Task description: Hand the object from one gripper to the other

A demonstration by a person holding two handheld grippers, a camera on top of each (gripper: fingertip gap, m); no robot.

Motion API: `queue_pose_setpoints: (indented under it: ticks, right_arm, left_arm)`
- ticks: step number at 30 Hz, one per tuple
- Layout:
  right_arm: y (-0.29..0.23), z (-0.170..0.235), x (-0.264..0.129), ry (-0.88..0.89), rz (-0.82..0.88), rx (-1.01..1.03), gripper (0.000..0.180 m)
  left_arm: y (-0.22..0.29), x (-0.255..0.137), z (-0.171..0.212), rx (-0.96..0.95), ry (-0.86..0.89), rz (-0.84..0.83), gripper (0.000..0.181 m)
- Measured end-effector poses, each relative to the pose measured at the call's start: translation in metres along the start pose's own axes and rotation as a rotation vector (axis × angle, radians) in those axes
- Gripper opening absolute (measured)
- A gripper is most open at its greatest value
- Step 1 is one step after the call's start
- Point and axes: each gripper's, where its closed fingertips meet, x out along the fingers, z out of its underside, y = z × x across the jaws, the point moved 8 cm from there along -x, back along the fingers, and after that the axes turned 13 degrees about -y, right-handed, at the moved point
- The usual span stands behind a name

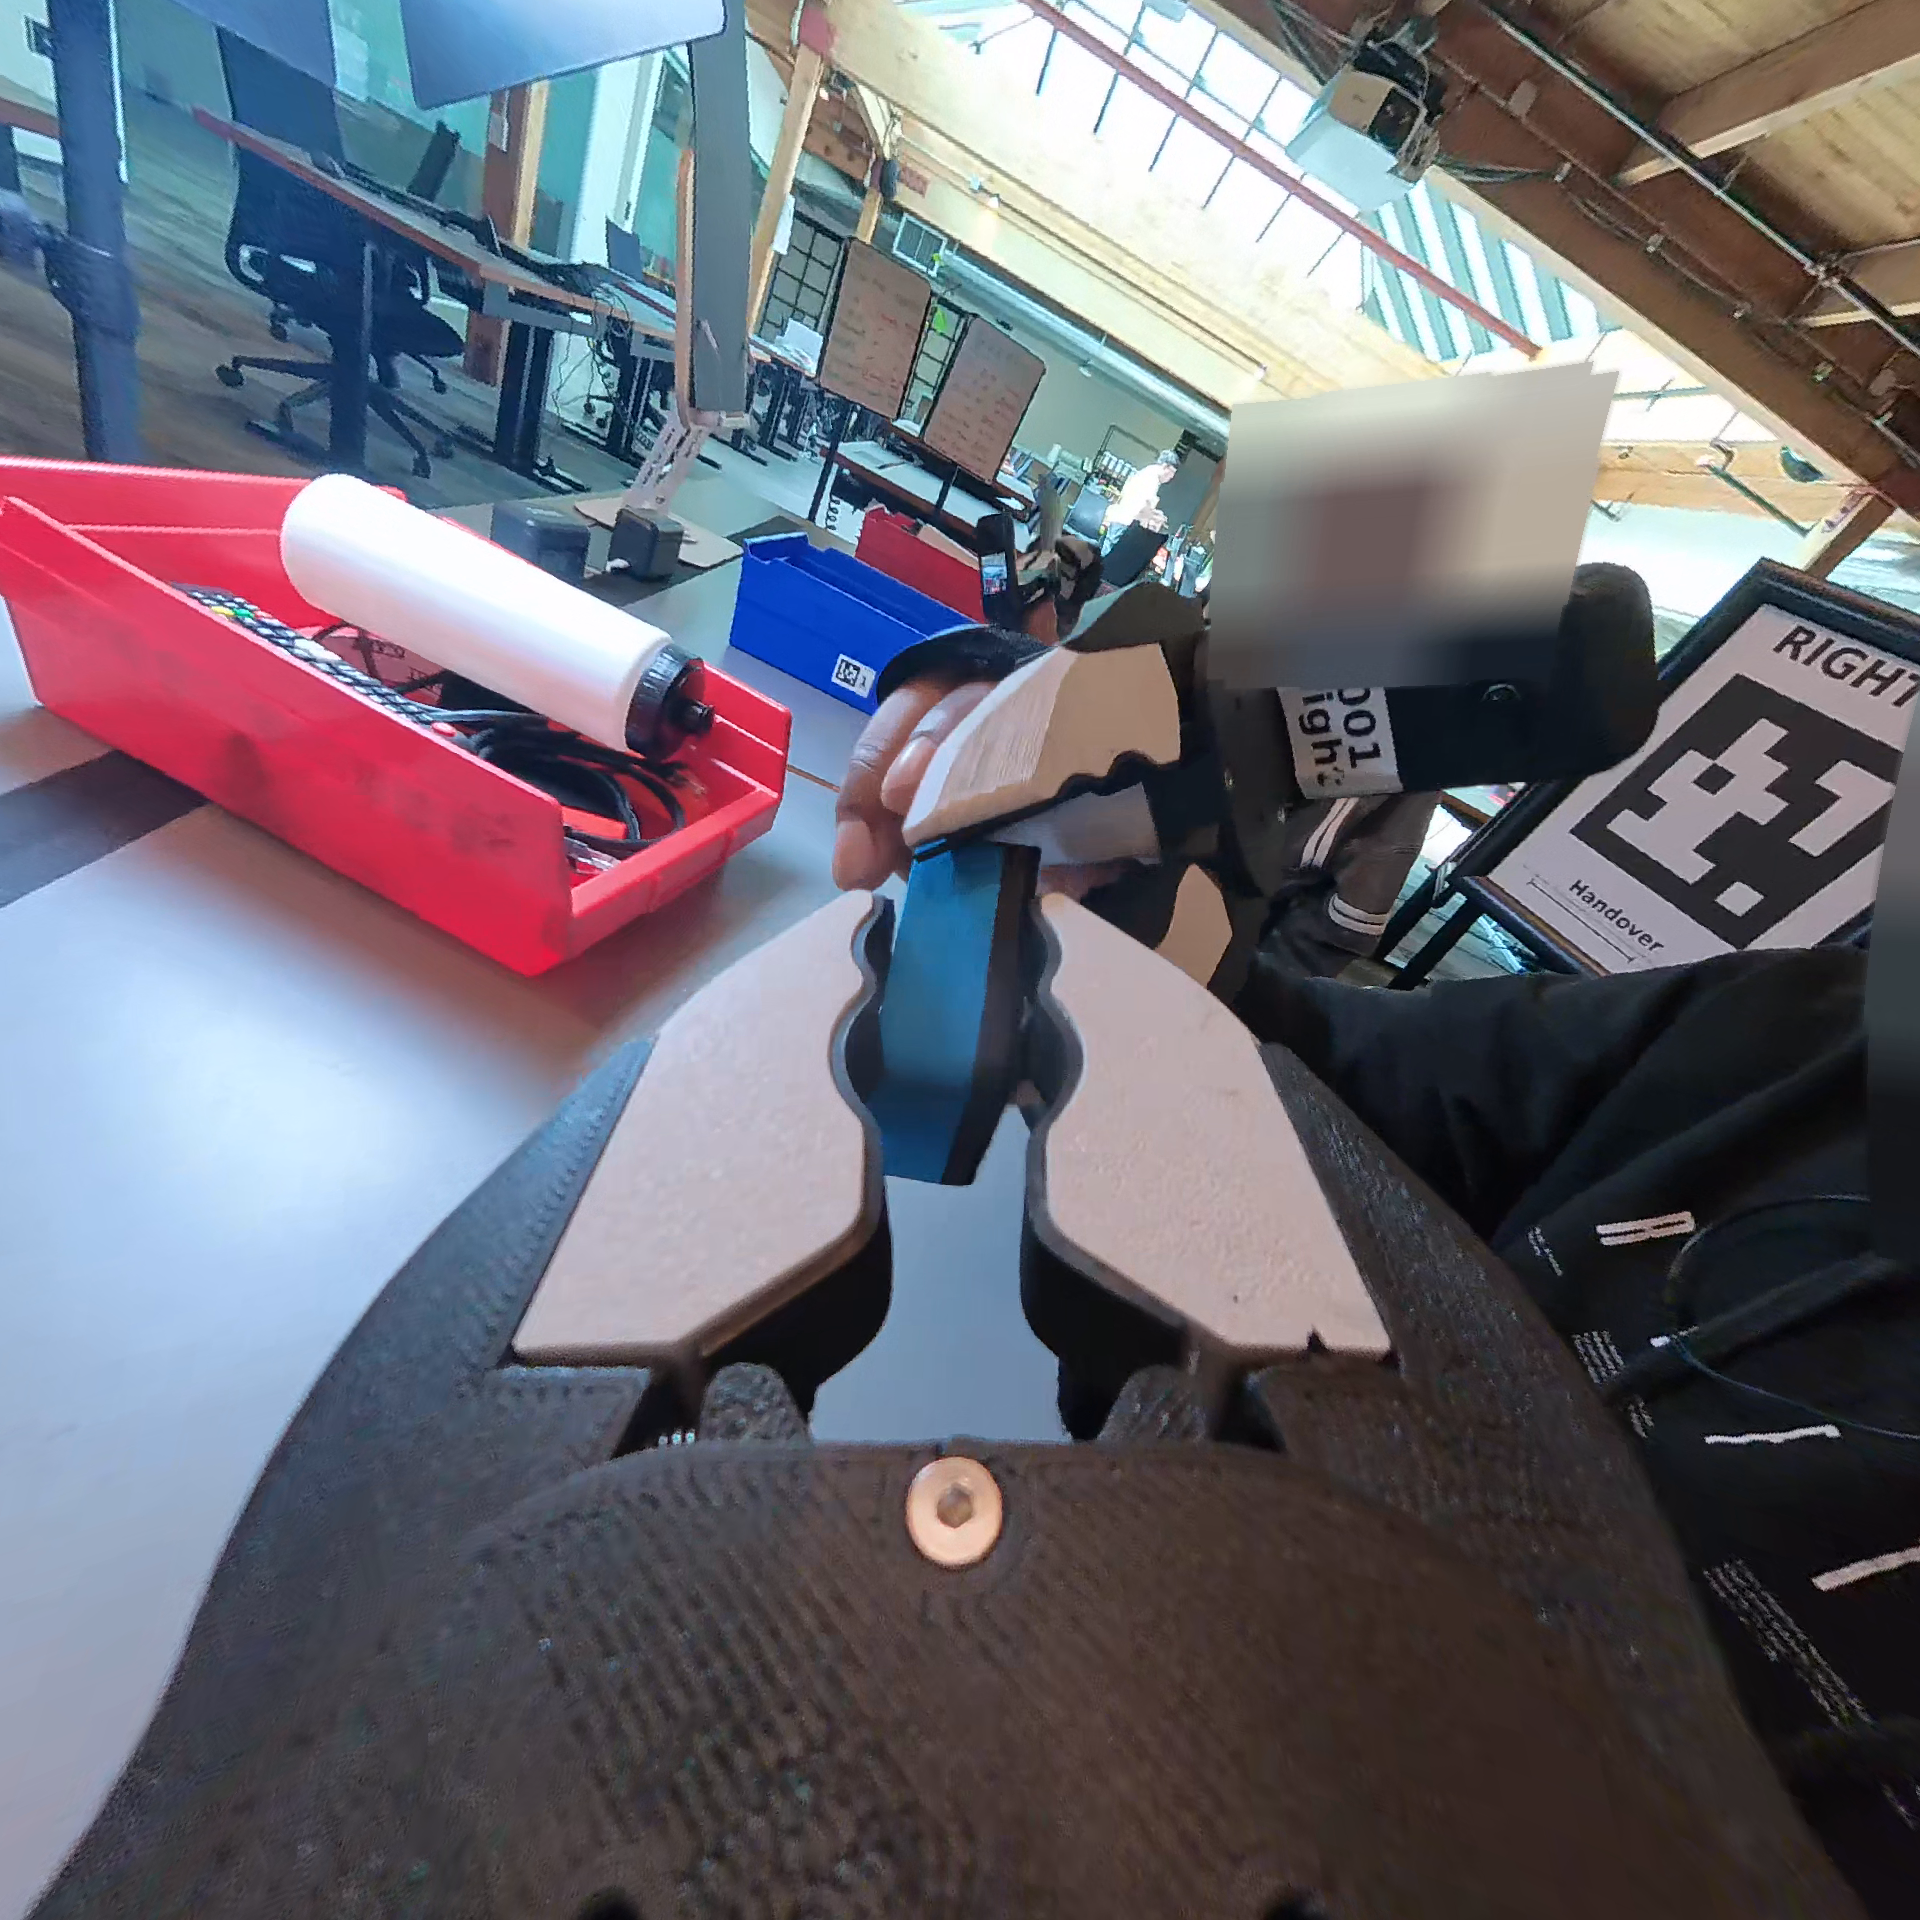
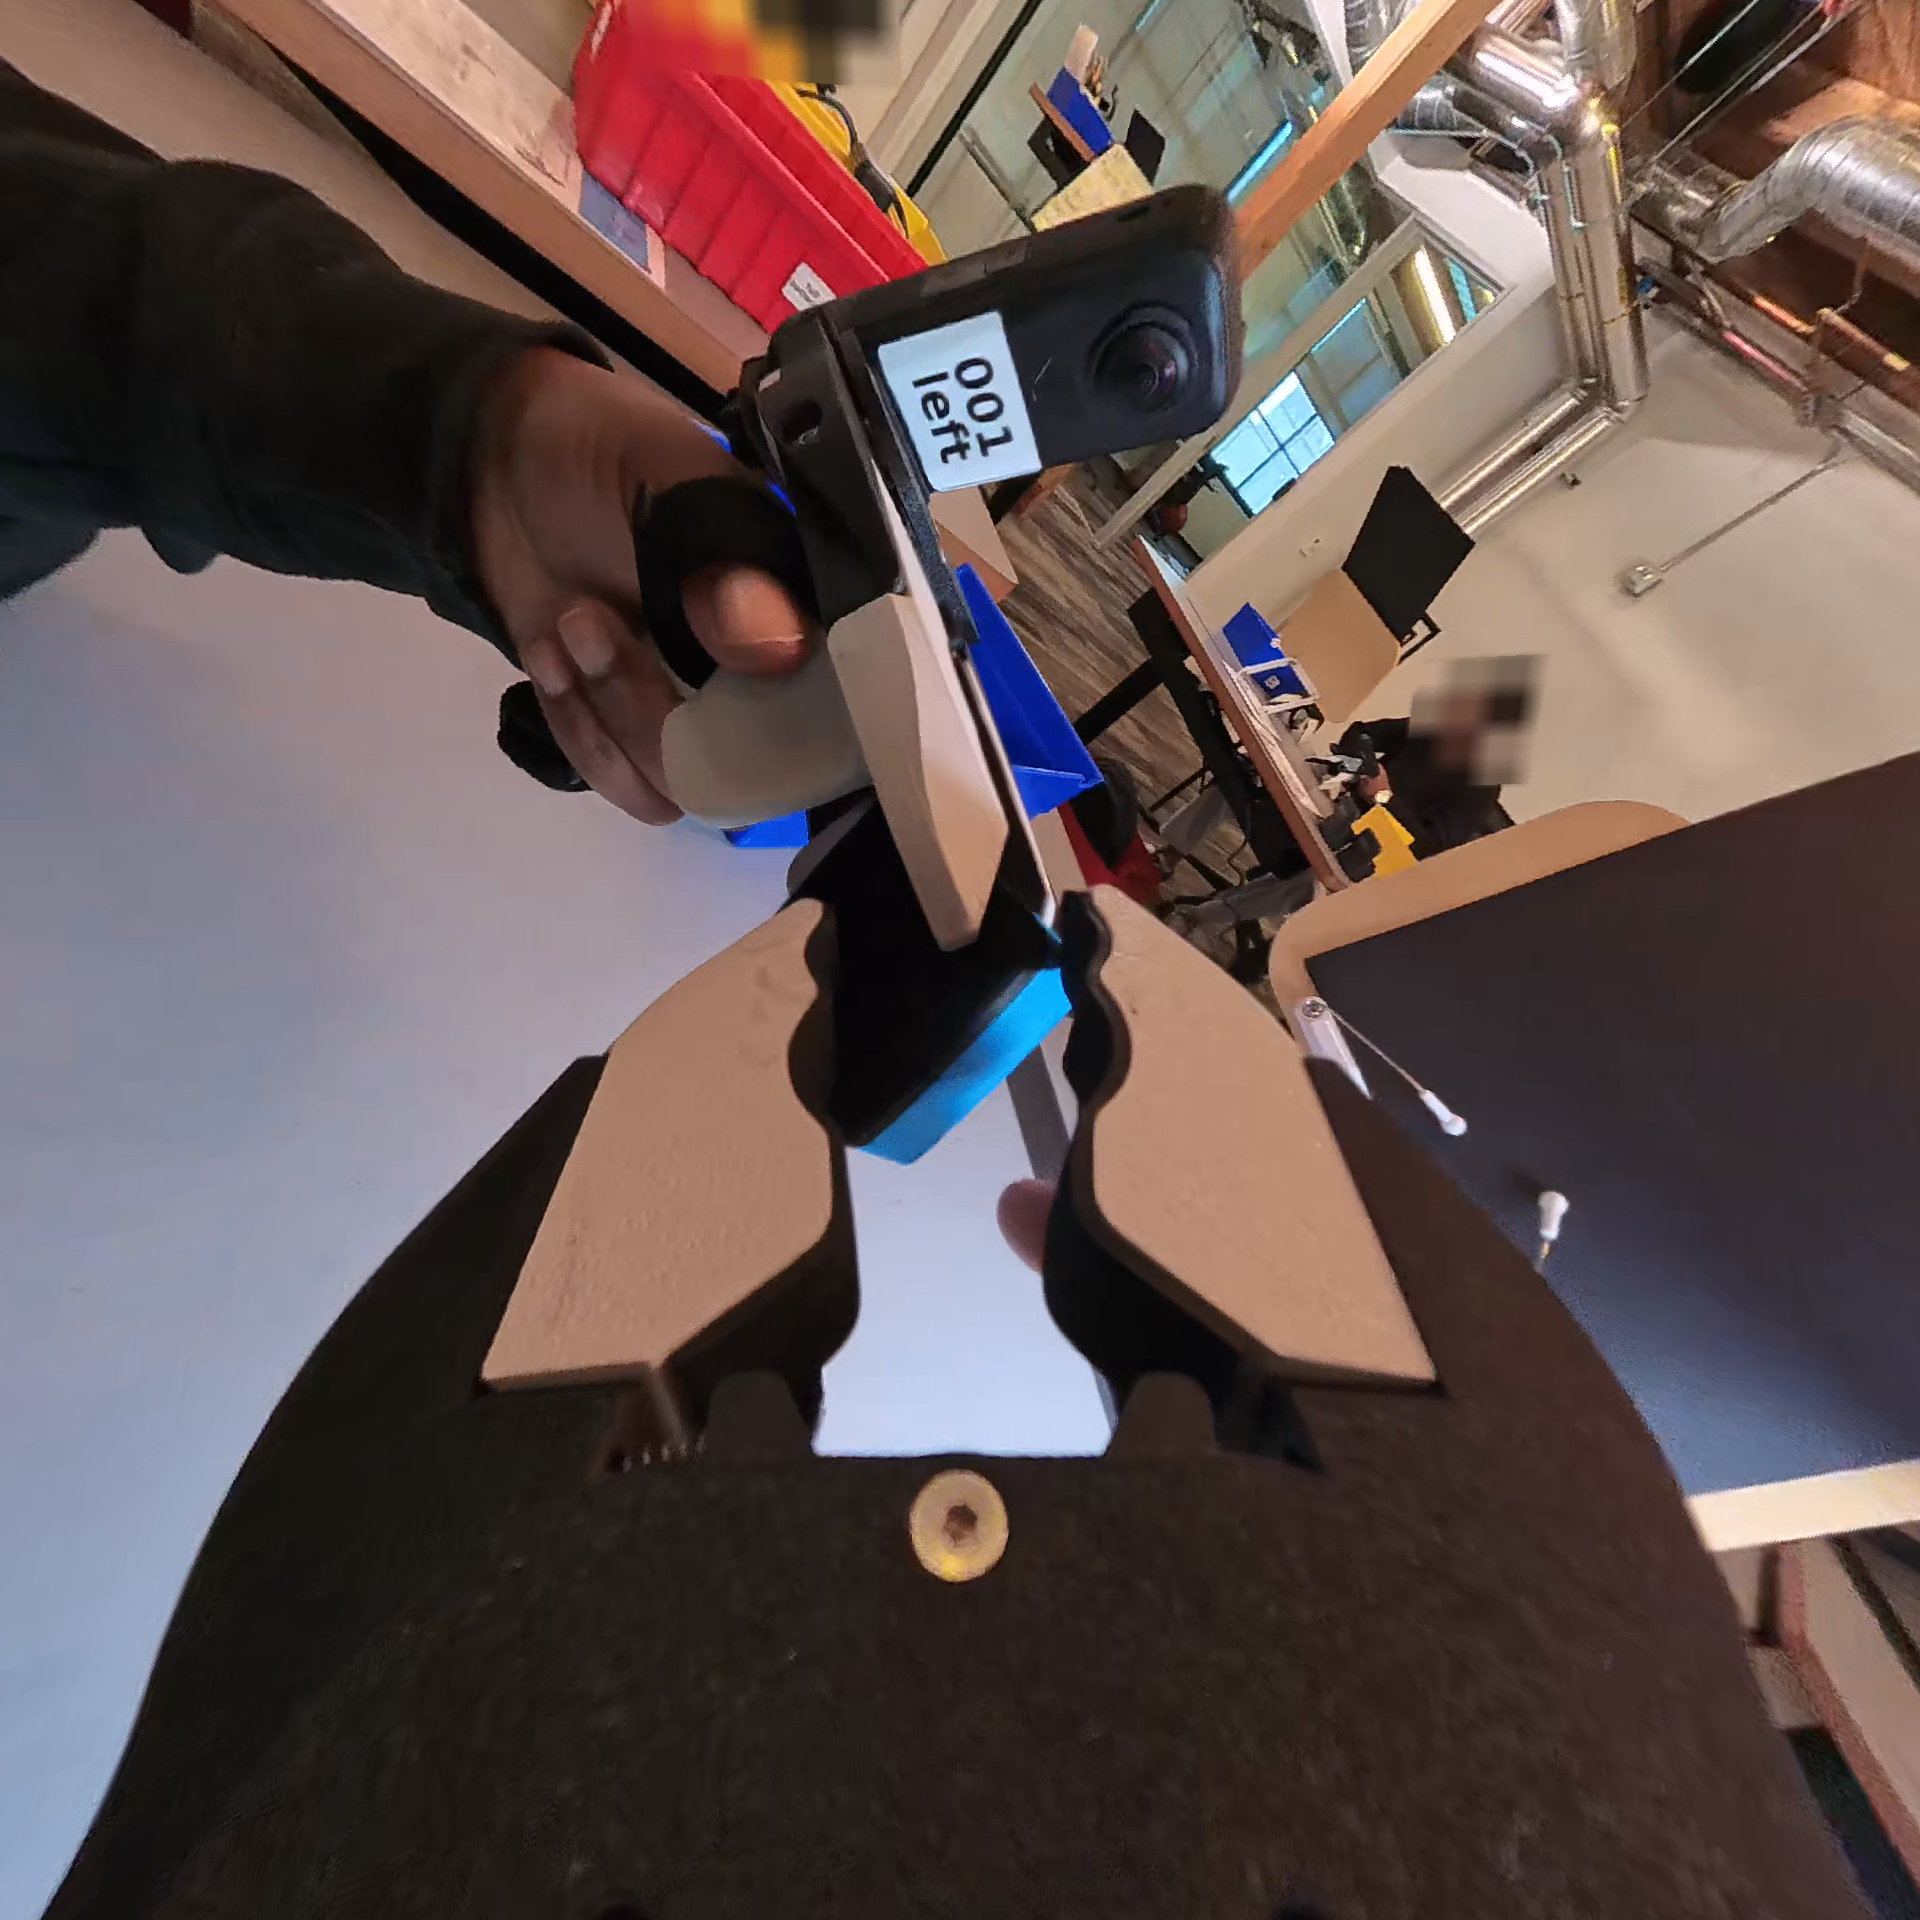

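Note:
The object is a flat block, blue on one side and black on the other (image 1: 935, 1023). It is held in the air above the grey table (image 1: 208, 1091). In the left wrist view my left gripper (image 1: 961, 920) is shut on its lower part. My right gripper (image 1: 971, 847) comes in from the upper right and clamps the block's top end. In the right wrist view the block (image 2: 971, 1055) sits between the jaws of my right gripper (image 2: 945, 930), touching both. My left gripper (image 2: 987, 904) reaches in from the upper left and grips the same block.
A red bin (image 1: 675, 883) with a white bottle (image 1: 468, 603), a remote and cables sits on the table to the left. A blue bin (image 1: 821, 613) stands behind it. A framed marker sign (image 1: 1714, 810) stands at right. A dark board (image 2: 1662, 1091) lies to the right. My left and right fingertips are right by each other.

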Motion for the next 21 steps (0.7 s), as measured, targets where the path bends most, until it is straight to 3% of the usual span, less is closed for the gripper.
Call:
queue_pose_setpoints:
  ticks: [8, 16, 21]
  right_arm:
    - [0.002, 0.006, -0.003, 0.024, -0.094, 0.063, 0.032]
    - [0.002, 0.015, -0.003, 0.043, -0.32, 0.232, 0.036]
    - [0.003, 0.015, -0.004, 0.05, -0.312, 0.223, 0.032]
  left_arm:
    - [0.0, 0.003, 0.004, 0.038, -0.053, -0.005, 0.024]
    - [0.013, 0.006, 0.009, 0.392, -0.187, -0.241, 0.023]
    - [0.015, 0.004, 0.007, 0.417, -0.175, -0.249, 0.024]
